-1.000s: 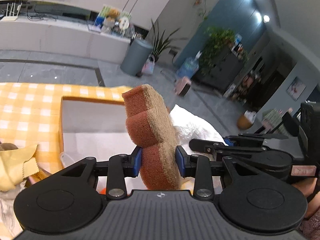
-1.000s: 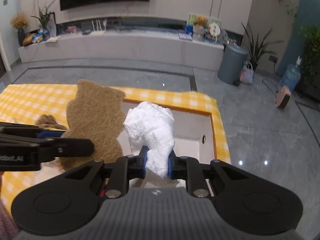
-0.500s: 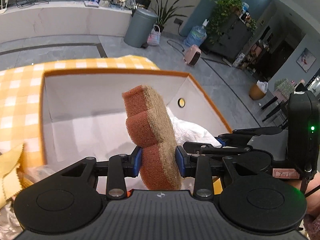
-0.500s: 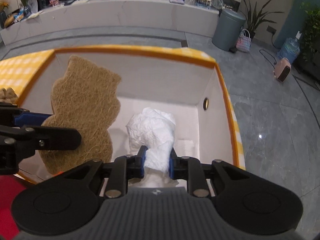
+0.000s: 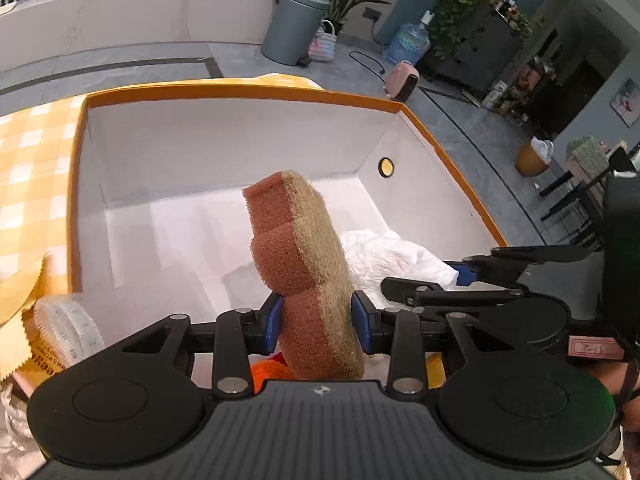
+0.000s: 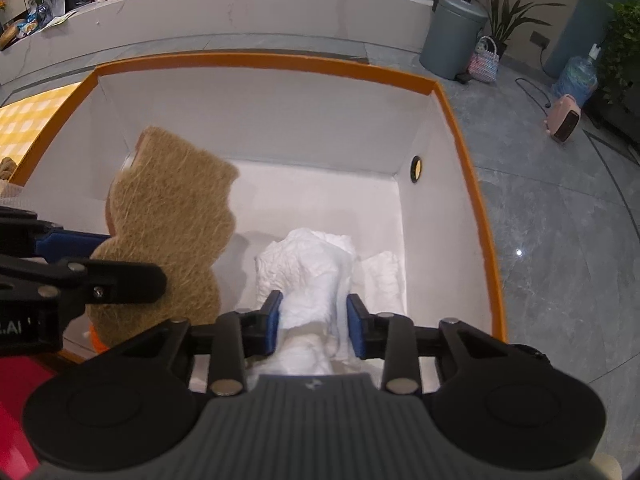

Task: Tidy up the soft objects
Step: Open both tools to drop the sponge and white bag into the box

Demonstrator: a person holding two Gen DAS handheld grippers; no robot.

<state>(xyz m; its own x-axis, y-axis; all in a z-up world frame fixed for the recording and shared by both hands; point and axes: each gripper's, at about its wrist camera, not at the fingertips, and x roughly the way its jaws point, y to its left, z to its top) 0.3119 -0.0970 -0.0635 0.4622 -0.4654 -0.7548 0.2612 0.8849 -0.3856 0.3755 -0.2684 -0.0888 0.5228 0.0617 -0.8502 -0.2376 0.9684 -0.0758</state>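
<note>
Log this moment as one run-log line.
left gripper: shut on sponge | right gripper: shut on white cloth | both over box | nothing released

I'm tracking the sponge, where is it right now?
The brown sponge is clamped upright in the left gripper, inside the orange-rimmed box, left of the white cloth.

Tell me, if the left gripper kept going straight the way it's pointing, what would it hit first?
Probably the white floor of the orange-rimmed box; the sponge clamped in the left gripper would touch first. Depth is unclear.
</note>
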